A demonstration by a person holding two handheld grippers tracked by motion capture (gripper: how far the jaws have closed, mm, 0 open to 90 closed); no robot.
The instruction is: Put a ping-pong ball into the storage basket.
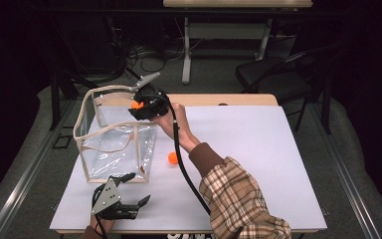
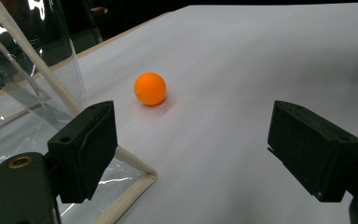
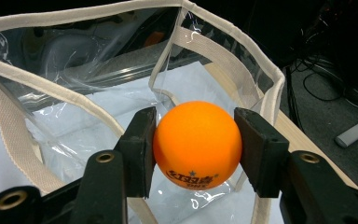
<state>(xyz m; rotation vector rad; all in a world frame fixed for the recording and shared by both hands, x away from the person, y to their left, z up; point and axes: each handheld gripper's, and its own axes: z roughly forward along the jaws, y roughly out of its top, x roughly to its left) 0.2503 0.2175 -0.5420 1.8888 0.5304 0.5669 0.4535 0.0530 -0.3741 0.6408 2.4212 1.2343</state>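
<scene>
Two orange ping-pong balls: one held (image 3: 196, 144) over the clear tote bag (image 1: 87, 130), one loose (image 1: 172, 158) on the tabletop (image 1: 258, 149).
Right gripper (image 1: 140, 108): jaws clamped on the ball's sides, above the bag's open mouth. Best to centre it inside the cloth rim and lower before letting go, so it cannot bounce out. Left gripper (image 2: 193, 149): jaws wide apart, touching nothing, facing the loose ball beside the bag's corner.
</scene>
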